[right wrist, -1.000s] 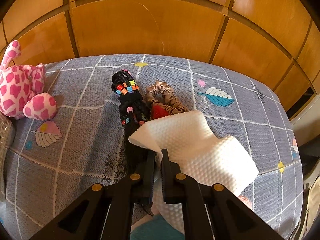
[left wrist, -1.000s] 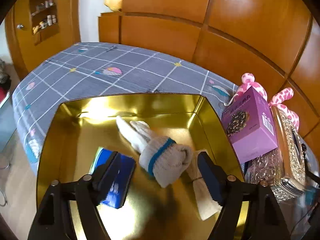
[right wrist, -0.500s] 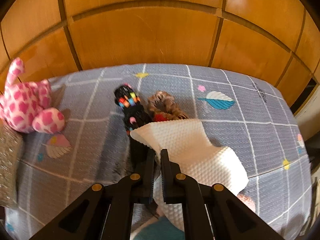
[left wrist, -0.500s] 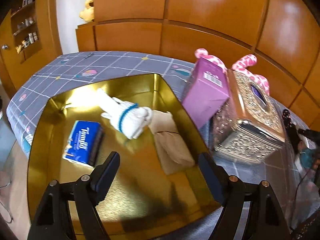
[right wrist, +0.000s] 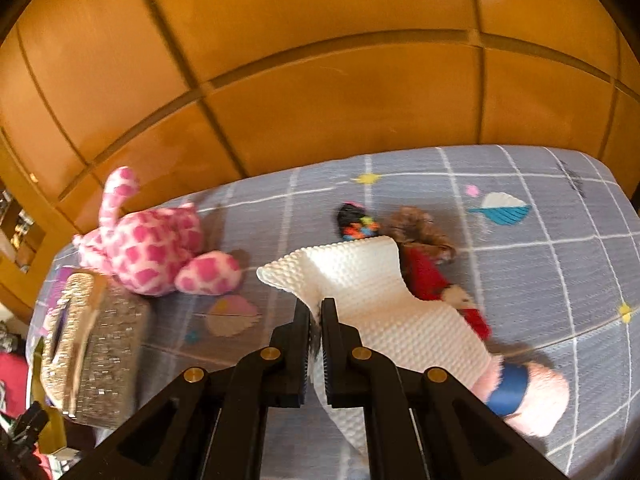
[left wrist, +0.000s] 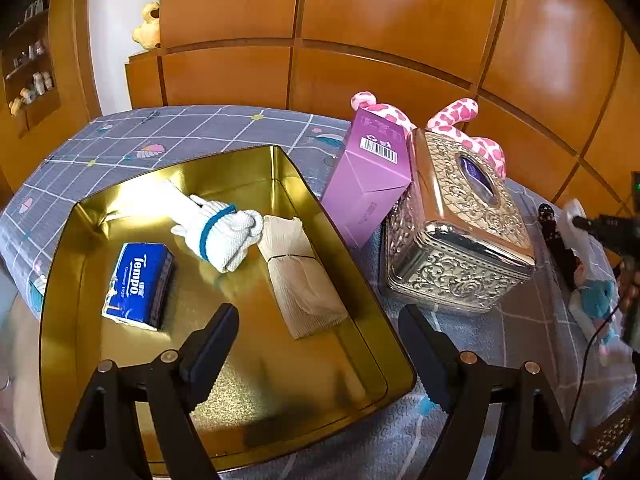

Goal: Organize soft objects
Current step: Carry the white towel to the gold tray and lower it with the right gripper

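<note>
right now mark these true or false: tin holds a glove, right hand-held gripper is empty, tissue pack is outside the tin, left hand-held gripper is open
1. The tin holds a glove. True.
2. The right hand-held gripper is empty. False: it is shut on a white cloth.
3. The tissue pack is outside the tin. False: it lies inside.
4. The left hand-held gripper is open. True, with nothing between its jaws.
</note>
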Demonstrator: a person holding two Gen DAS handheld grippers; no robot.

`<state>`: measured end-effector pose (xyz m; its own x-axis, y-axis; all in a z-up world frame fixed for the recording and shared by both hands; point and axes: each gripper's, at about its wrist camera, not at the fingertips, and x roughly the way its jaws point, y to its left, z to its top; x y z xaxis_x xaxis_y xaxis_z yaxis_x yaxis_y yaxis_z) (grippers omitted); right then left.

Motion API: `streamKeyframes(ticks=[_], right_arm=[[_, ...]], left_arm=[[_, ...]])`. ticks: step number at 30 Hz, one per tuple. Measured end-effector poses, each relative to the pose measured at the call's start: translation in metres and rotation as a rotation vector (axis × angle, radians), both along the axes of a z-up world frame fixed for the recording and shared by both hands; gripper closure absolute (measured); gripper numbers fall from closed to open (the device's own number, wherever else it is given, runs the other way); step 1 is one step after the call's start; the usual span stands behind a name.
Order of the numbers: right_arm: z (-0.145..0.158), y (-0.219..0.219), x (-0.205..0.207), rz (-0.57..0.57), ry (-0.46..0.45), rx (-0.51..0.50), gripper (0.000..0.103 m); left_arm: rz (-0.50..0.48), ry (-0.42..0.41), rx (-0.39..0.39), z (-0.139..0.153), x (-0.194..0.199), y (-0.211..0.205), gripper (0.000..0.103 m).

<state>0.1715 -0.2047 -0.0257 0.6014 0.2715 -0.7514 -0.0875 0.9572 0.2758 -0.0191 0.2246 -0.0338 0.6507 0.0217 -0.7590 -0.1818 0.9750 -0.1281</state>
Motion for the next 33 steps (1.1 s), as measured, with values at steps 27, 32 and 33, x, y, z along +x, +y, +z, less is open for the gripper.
streamKeyframes(ticks=[27,32,33], right_arm=[[0.099,0.304,-0.02,0.539,-0.171,0.082,0.099],[0.082,0.375,-0.051,0.687,-0.14,0.077,0.099],[0.078,0.384,-0.056,0.705,-0.132,0.073,0.099]], left_arm=[[0.122,-0.018,-0.043,0.0,-0.042,0.052,0.02],[0.179,0.001,-0.055,-0.007,-0.049,0.069,0.02],[0.188,0.004,-0.057,-0.008,-0.05,0.071,0.02]])
